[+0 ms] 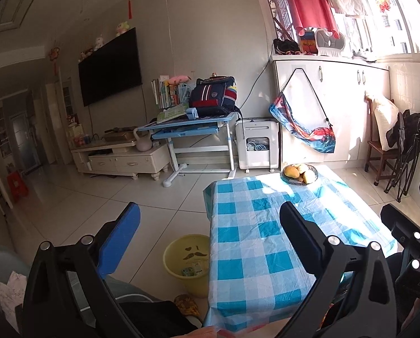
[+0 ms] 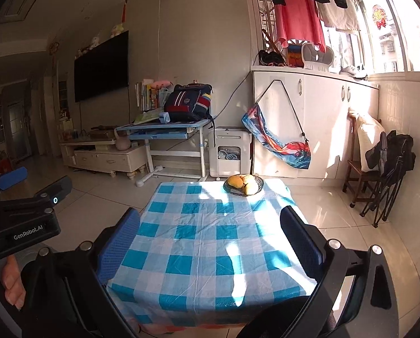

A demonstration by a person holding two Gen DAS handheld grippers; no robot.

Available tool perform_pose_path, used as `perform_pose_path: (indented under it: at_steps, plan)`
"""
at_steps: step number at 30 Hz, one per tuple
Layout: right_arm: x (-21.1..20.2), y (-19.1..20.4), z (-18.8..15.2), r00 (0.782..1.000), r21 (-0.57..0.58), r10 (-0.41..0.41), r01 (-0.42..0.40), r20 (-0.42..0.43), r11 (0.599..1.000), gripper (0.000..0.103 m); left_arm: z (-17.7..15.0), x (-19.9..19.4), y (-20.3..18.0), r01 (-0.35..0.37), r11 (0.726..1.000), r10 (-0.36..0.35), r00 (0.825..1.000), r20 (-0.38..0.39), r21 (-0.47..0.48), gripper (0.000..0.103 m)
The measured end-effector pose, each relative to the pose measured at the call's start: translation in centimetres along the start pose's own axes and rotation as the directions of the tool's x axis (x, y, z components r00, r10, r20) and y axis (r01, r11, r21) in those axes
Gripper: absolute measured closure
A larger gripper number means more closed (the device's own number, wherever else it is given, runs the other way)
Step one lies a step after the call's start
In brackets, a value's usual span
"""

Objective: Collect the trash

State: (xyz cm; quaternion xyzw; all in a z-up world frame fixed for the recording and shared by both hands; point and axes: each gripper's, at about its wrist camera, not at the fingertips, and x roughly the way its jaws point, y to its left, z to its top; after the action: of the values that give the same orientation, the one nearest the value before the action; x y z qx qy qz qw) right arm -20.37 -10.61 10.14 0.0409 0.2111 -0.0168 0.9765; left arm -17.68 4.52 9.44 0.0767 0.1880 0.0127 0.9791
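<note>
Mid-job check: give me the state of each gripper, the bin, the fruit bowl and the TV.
left gripper: open, holding nothing
right gripper: open, holding nothing
yellow bin: upright on the floor beside the table, no lid, some scraps inside
fruit bowl: upright at the table's far edge, holding fruit
checked tablecloth: spread flat
TV: screen dark

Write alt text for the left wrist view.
The open left gripper hangs over the near edge of a table in a blue checked cloth, holding nothing. A yellow bin with some trash stands on the floor beside it; a fruit bowl sits at the far end.
</note>
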Motion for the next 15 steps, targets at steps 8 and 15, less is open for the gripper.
perform_pose_path:
  at_steps: [8,15]
  plan:
    - [-1.5,0.2,-0.4,1.000,0.002,-0.007,0.007,0.008,1.000,0.008,-0.2,-2.9,0.4,-0.019,1.000,0.019,0.999,0.029,0.019,0.007]
    - [-3.0,0.9,-0.3,1.000,-0.005,-0.013,0.013,0.021,1.000,0.008,-0.7,-5.1,2.0,-0.017,1.000,0.018,0.999,0.044,-0.020,0.007]
